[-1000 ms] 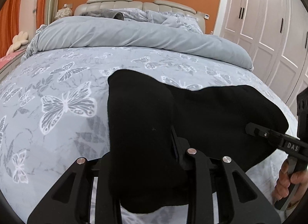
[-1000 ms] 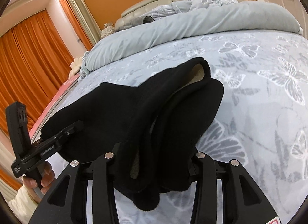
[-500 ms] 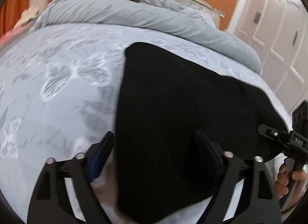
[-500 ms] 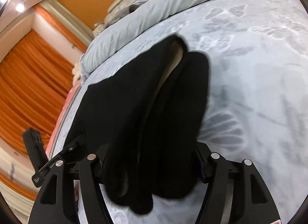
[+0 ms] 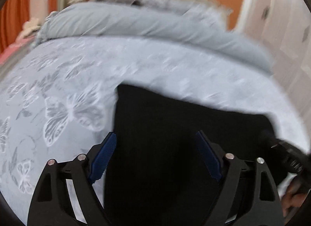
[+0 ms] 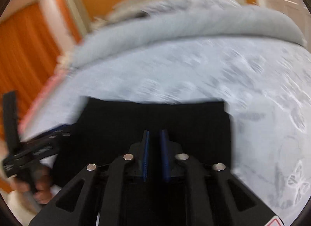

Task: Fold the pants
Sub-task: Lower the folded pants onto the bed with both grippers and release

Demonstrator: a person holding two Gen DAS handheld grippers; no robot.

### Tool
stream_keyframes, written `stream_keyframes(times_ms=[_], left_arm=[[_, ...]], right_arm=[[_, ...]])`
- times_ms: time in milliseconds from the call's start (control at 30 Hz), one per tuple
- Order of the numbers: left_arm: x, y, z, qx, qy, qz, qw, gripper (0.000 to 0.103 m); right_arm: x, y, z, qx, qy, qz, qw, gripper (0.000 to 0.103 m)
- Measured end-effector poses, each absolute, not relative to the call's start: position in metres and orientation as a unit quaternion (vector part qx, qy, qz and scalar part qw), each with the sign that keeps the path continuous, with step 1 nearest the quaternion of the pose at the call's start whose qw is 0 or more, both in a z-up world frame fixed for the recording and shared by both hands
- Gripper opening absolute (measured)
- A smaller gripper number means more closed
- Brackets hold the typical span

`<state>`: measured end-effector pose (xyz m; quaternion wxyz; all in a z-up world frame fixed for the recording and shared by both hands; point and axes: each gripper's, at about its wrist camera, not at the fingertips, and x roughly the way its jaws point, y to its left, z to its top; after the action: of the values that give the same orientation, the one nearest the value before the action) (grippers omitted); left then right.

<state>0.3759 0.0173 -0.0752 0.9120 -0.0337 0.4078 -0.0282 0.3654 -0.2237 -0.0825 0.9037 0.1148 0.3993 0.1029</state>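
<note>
The black pants (image 5: 165, 128) lie flat as a folded rectangle on the butterfly-print bed sheet (image 5: 77, 90); they also show in the right wrist view (image 6: 155, 117). My left gripper (image 5: 155, 138) is open, its blue pads (image 5: 105, 152) spread wide above the near part of the pants, holding nothing. My right gripper (image 6: 155, 134) has its blue pads (image 6: 145, 148) nearly together over the pants with a thin gap, nothing visibly between them. The left gripper shows at the left of the right wrist view (image 6: 38, 148). Both views are motion-blurred.
A rolled grey duvet (image 5: 145, 25) lies across the head of the bed. White wardrobe doors (image 5: 291, 31) stand on the right, orange curtains (image 6: 25, 51) on the left. Bare sheet (image 6: 262, 90) stretches beyond and right of the pants.
Both grippers let go of the bunched pants, which now lie flat. The left jaws opened wide; the right jaws opened, then closed nearly together. Both grippers pulled back and up.
</note>
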Motion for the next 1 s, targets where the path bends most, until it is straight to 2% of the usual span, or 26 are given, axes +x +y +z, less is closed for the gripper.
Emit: stream_keyframes(times_ms=[33,100,233,267,300,400,467,567,800,1000], left_arm=[[0.379,0.019,-0.087,-0.026,0.416,-0.029,0.909,0.085],[0.380,0.033,-0.108,-0.060,0.417,-0.044,0.906,0.094],[0.374,0.045,-0.101,-0.100,0.421,-0.046,0.900,0.092],[0.365,0.043,-0.090,-0.089,0.416,-0.041,0.904,0.086],[0.354,0.042,-0.078,-0.084,0.412,-0.044,0.906,0.085],[0.313,0.039,-0.054,-0.053,0.392,-0.060,0.917,0.089],[0.300,0.032,-0.065,-0.013,0.401,-0.049,0.915,0.090],[0.304,0.025,-0.107,0.030,0.440,-0.030,0.897,0.091],[0.277,0.015,-0.083,0.059,0.412,0.002,0.909,0.089],[0.265,0.014,-0.076,0.058,0.411,0.011,0.910,0.089]], right_arm=[[0.369,-0.234,-0.094,0.131,0.399,0.106,0.901,0.000],[0.369,-0.255,-0.109,0.188,0.384,0.134,0.894,0.000],[0.360,-0.241,-0.086,0.150,0.395,0.102,0.900,0.000],[0.350,-0.238,-0.077,0.150,0.394,0.094,0.902,0.000],[0.336,-0.236,-0.066,0.153,0.388,0.104,0.903,0.001],[0.302,-0.231,-0.053,0.106,0.396,0.106,0.906,0.001],[0.300,-0.232,-0.070,0.069,0.429,0.090,0.896,0.000],[0.299,-0.243,-0.084,0.110,0.433,0.089,0.890,0.000],[0.268,-0.224,-0.045,0.102,0.427,0.060,0.896,0.000],[0.262,-0.232,-0.067,0.106,0.458,0.033,0.882,0.000]])
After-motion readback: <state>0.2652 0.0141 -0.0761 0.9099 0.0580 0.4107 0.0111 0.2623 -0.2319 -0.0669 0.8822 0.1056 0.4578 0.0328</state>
